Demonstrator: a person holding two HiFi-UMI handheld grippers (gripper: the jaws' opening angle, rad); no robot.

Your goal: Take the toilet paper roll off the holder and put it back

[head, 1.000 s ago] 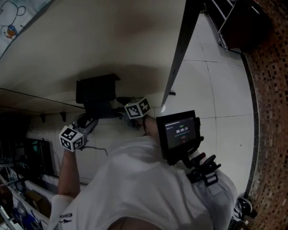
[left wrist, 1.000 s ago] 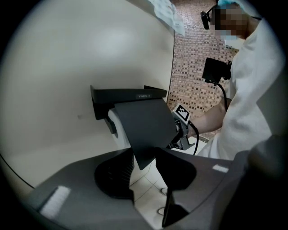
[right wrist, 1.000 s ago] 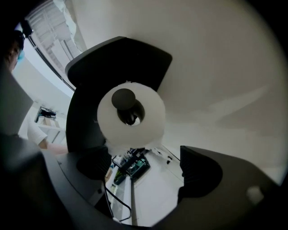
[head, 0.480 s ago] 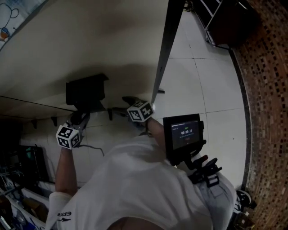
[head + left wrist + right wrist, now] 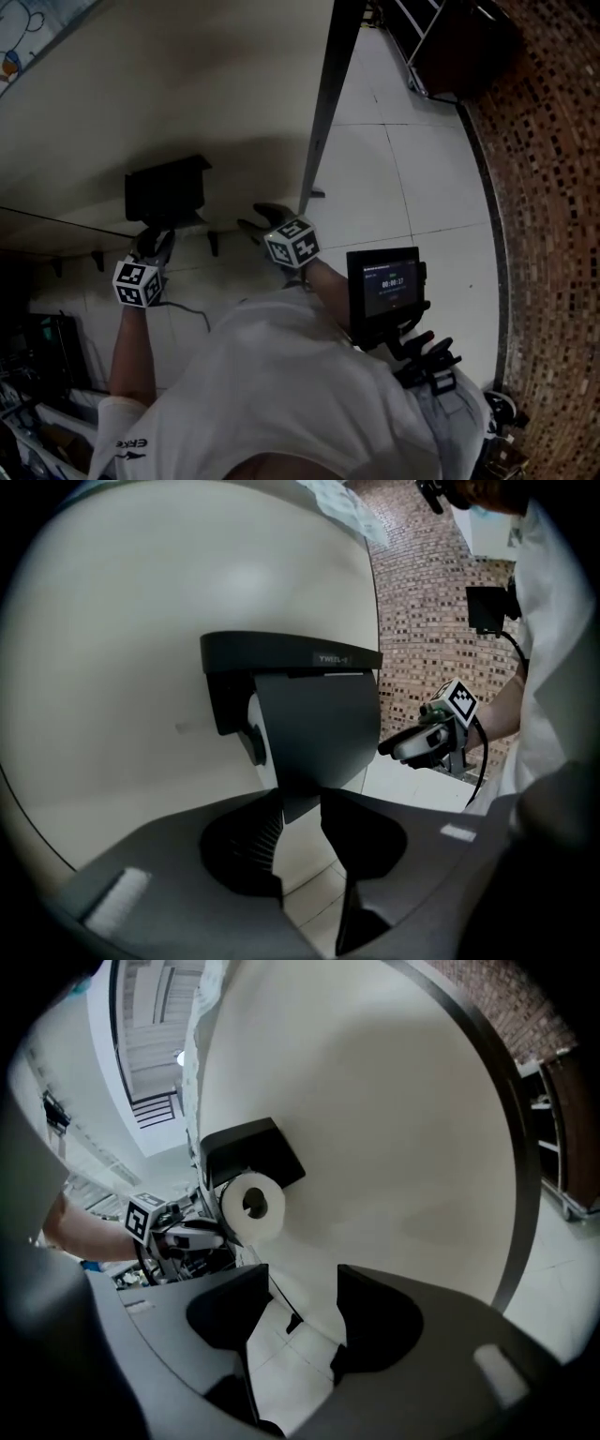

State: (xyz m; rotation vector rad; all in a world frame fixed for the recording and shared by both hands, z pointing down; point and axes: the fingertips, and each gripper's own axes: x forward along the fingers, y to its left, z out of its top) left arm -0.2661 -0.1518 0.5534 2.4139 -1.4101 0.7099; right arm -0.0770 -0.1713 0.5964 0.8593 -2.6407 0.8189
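The jaws of the left gripper (image 5: 302,805) stand apart, not clenched on anything; they have just been closing a little. In the gap at their tips shows the lower corner of the dark cover flap (image 5: 314,728), and I cannot tell whether it touches a pad. Straight above the jaws the flap hangs from the black holder (image 5: 286,653), which is fixed on the cream wall (image 5: 122,639). The toilet paper roll (image 5: 254,710) sits on the holder behind the flap; only a white strip of it appears at the flap's left edge.

The jaws of the right gripper (image 5: 303,1274) are also released and have just been closing, with nothing between them. Through the gap only the wall and the tiled floor (image 5: 286,1358) are seen. The roll is beyond these jaws, up and to the left, apart from them, with its hollow core turned to the camera. Further left of the roll is the left gripper, just under the holder. In the head view both grippers are held out in front of the person's white shirt (image 5: 300,394), the right one beside the holder and not touching it.
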